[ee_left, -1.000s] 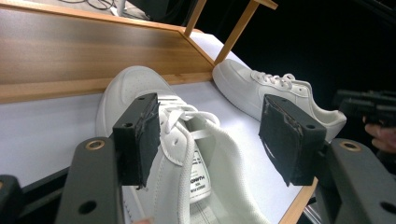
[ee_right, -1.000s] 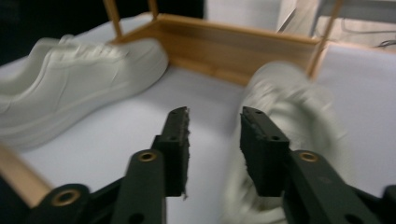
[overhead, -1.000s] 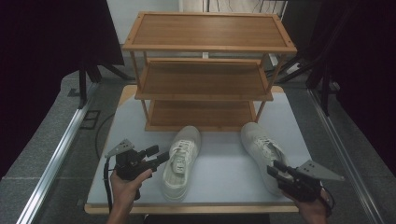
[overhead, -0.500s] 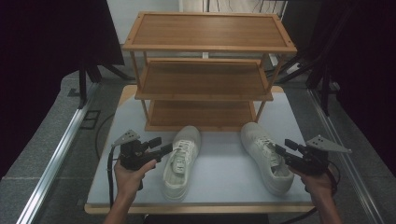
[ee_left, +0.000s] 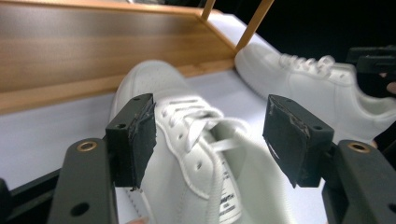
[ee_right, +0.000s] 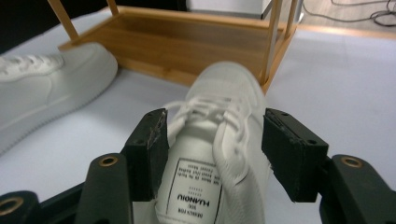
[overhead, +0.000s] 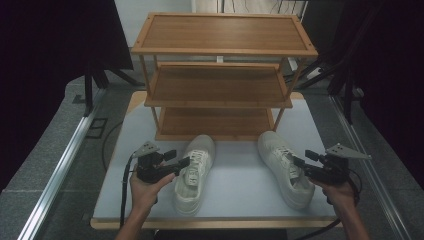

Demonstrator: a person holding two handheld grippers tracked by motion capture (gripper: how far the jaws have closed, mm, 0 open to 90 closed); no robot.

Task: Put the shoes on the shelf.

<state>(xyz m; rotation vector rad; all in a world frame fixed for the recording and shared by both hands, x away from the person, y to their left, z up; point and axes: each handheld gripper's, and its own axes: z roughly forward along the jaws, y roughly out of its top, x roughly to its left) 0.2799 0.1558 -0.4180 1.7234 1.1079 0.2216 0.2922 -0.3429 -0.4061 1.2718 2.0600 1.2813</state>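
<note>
Two white sneakers lie on the table in front of a wooden shoe rack [overhead: 220, 85], toes toward it. My left gripper [overhead: 179, 157] reaches over the left sneaker [overhead: 194, 190] from its left side. Its jaws have just been opening, and its pads [ee_left: 140, 135] stand clear on either side of the sneaker's collar [ee_left: 205, 154]. My right gripper [overhead: 303, 158] comes at the right sneaker [overhead: 280, 150] from the right. Its jaws have just been opening too, and the sneaker's heel opening [ee_right: 205, 182] lies between the pads [ee_right: 289, 149] without being pressed.
The rack has three slatted shelves, and its bottom shelf [ee_right: 187, 42] sits just beyond the toes. A rack leg [ee_right: 273, 42] stands close to the right sneaker's toe. The table's front edge [overhead: 215, 222] runs just below the heels. Cables trail from both grippers.
The right gripper has moved up along the right sneaker and its jaws have spread wider. The left gripper has shifted slightly right over the left sneaker. Both sneakers lie where they were.
</note>
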